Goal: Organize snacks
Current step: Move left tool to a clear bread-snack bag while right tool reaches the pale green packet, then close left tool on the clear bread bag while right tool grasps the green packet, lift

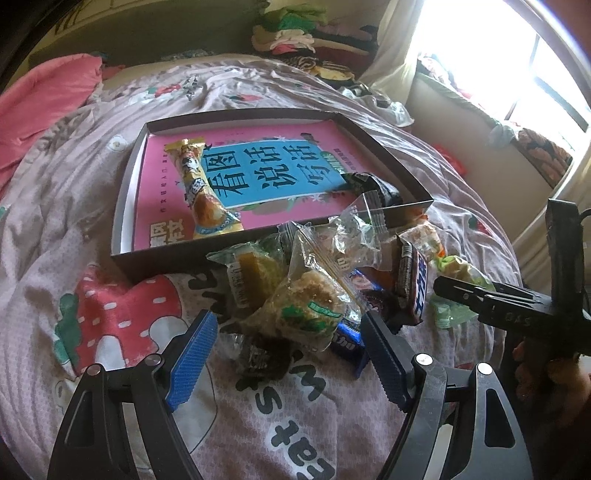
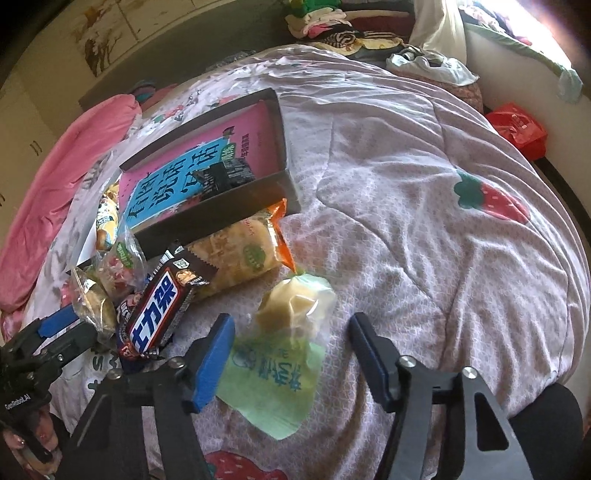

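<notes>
Right gripper [image 2: 291, 354] half-open, straddling the green snack packet [image 2: 284, 354], long axis running away from it, pads not touching; left gripper [image 1: 288, 354] wide, idle over pile

Strawberry-print quilt [image 2: 406, 177], pink blanket [image 1: 40, 99], piled clothes [image 1: 310, 33], red bag [image 2: 517, 129]

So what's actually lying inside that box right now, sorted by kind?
long yellow snack packet: 1
dark snack packet: 1
pink book: 1
Total in the box: 3
</notes>
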`<state>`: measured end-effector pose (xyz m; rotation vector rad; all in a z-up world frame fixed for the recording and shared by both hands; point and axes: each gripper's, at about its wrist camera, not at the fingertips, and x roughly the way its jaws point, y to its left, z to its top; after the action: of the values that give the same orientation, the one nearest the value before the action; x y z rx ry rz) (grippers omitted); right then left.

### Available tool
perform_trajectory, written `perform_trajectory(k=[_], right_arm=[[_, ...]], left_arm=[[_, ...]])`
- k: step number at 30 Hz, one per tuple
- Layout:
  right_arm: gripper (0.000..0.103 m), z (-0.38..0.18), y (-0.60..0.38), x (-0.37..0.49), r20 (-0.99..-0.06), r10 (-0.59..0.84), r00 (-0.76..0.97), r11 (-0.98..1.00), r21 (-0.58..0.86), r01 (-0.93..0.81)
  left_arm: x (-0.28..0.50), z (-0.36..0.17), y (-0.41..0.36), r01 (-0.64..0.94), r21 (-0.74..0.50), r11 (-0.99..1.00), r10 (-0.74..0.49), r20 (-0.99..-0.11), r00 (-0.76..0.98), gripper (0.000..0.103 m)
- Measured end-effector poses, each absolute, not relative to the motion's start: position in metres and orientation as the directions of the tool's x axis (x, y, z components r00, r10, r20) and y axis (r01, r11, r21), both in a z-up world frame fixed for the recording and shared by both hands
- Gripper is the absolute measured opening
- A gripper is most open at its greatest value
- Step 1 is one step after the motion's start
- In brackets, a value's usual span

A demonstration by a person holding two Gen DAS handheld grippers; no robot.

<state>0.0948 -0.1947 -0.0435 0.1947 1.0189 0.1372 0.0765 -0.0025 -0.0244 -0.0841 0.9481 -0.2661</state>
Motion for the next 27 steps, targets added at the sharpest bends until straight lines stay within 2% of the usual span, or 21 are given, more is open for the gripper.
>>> perform_trajectory(k=[9, 17, 24, 26, 27], right_arm=[[0.041, -0.04, -0.196, 0.097, -0.808, 0.197, 0.554, 0.976, 0.214, -0.035], [0.038, -0.032, -0.201, 0.094, -0.782, 0.199, 0.59, 0.975, 0.219, -0.038], [0.037, -0.027, -0.197, 0.091, -0.765, 0.214, 0.607, 0.973, 0.22, -0.066], [0.036, -0.025, -0.197, 0.091, -0.76, 0.216, 0.613, 0.973, 0.22, -0.07], [0.036, -0.024, -0.197, 0.09, -0.757, 0.216, 0.617, 0.973, 0.219, -0.071]], left_arm=[[0.08, -0.027, 0.001, 0.203, -0.227, 0.952, -0.304, -0.766, 0.566, 0.081], [0.08, -0.027, 0.003, 0.226, -0.267, 0.937, -0.349, -0.752, 0.56, 0.058], [0.08, -0.027, 0.001, 0.241, -0.246, 0.939, -0.342, -0.755, 0.559, 0.05], [0.079, -0.027, 0.001, 0.239, -0.229, 0.944, -0.327, -0.76, 0.562, 0.041], [0.079, -0.027, 0.001, 0.238, -0.229, 0.944, -0.326, -0.758, 0.565, 0.04]])
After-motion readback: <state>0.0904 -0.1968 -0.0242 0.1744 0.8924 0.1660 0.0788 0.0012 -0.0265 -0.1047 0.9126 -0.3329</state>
